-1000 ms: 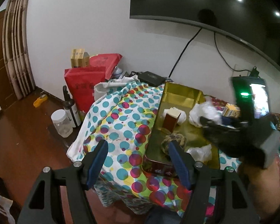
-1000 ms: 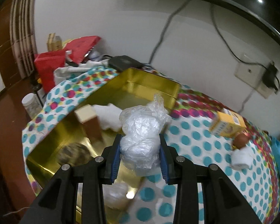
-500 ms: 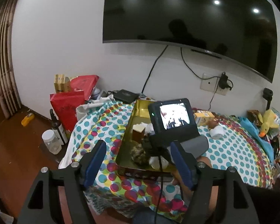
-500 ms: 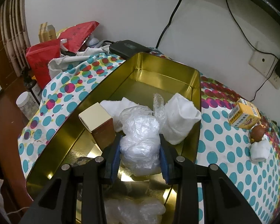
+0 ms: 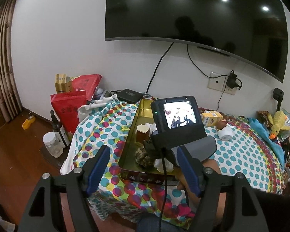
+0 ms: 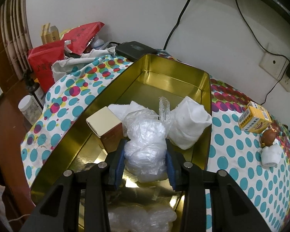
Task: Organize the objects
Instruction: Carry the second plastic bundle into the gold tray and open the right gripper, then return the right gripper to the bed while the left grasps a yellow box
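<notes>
A gold rectangular tin (image 6: 207, 96) sits open on a table under a polka-dot cloth (image 6: 67, 100). Inside it lie a small box with a cream top and reddish sides (image 6: 104, 123), a folded white cloth (image 6: 189, 125), another white cloth (image 6: 129, 108) behind the box, a loose clear film (image 6: 141, 218) at the near end, and a crumpled clear plastic bag (image 6: 145, 145) in the middle. From the left wrist view a brownish mottled lump (image 5: 143, 154) also rests in the near part of the tin.

The right gripper (image 6: 145, 164) reaches into the tin with the plastic bag between its blue pads (image 6: 118, 164); its jaws are opening, the bag still touching both pads. The left gripper (image 5: 143, 170) hangs apart and empty, back from the table's near edge, its jaws wide.

On the cloth right of the tin stand a yellow carton (image 6: 255, 119), a brown round object (image 6: 268, 135) and a white roll (image 6: 269, 154). Far left are red bags (image 6: 46, 61); a black flat device (image 6: 133, 48) lies just beyond the tin's far end.
</notes>
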`<state>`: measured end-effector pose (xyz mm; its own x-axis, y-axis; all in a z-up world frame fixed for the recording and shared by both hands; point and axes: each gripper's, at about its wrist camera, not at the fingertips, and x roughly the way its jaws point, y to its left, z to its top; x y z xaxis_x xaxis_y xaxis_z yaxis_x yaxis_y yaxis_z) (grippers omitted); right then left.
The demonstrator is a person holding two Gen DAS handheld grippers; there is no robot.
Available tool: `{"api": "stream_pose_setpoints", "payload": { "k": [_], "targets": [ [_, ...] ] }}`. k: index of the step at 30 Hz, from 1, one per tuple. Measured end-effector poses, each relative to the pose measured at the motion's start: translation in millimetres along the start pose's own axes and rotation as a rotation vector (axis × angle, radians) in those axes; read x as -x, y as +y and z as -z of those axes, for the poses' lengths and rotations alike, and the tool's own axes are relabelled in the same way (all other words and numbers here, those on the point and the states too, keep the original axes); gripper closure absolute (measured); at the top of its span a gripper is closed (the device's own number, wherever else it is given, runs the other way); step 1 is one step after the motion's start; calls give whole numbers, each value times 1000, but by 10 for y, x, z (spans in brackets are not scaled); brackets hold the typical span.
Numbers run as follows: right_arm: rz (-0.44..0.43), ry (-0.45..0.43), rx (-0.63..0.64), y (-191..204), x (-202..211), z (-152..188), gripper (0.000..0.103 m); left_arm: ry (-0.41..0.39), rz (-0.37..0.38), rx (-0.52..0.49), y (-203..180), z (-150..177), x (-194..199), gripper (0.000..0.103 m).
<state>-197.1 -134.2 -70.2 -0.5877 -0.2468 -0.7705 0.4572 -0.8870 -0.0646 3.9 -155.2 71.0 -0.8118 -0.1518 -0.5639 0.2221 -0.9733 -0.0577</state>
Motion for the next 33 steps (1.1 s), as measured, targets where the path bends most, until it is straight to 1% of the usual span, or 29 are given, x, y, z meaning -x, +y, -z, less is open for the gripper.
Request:
{"api": "stream_pose_setpoints", "payload": {
  "k": [1, 2, 3, 4, 5, 7, 8, 10, 13, 19, 22, 24, 27, 28, 29, 31, 33],
  "targets": [
    [-6, 3, -5, 4, 1, -3, 65, 0, -1, -1, -2, 1, -1, 30],
    [-19, 7, -12, 8, 2, -9, 53, 1, -1, 0, -1, 2, -1, 30],
    [-28, 10, -15, 7, 10, -16, 29, 3, -1, -1, 0, 5, -6, 30],
    [-22, -2, -14, 25, 38, -21, 16, 3, -3, -2, 0, 7, -12, 30],
    [-4, -28, -7, 23, 91, -26, 1, 2, -5, -2, -4, 8, -14, 30],
    [27, -80, 8, 30, 187, -31, 0, 5, -6, -3, -4, 15, -32, 30],
    [29, -91, 11, 33, 219, -43, 0, 7, -6, -5, -8, 18, -39, 30],
    [17, -88, 5, 13, 234, -63, 0, 11, -6, -7, -15, 28, -54, 30],
    [32, -102, 1, -35, 271, -64, 0, 14, 0, -14, -39, 40, -62, 30],
    [80, -145, -34, -346, 373, -5, 0, 30, 2, -33, -84, 71, -117, 30],
    [99, -151, -68, -647, 405, 52, 0, 26, -5, -25, -73, 76, -141, 30],
    [134, -149, -108, -938, 413, 134, 0, 33, -3, -25, -93, 95, -169, 30],
    [166, -122, -192, -1432, 376, 292, 0, 25, 10, -38, -163, 137, -204, 30],
    [190, -113, -219, -1637, 360, 377, 0, 18, 12, -43, -194, 158, -218, 30],
    [208, -105, -232, -1761, 344, 437, 0, 15, 11, -49, -230, 174, -245, 30],
    [245, -72, -260, -2049, 291, 589, 0, 25, 19, -60, -324, 221, -338, 30],
    [275, -57, -289, -2325, 267, 749, 0, 44, 36, -74, -462, 254, -459, 30]
  ]
}}
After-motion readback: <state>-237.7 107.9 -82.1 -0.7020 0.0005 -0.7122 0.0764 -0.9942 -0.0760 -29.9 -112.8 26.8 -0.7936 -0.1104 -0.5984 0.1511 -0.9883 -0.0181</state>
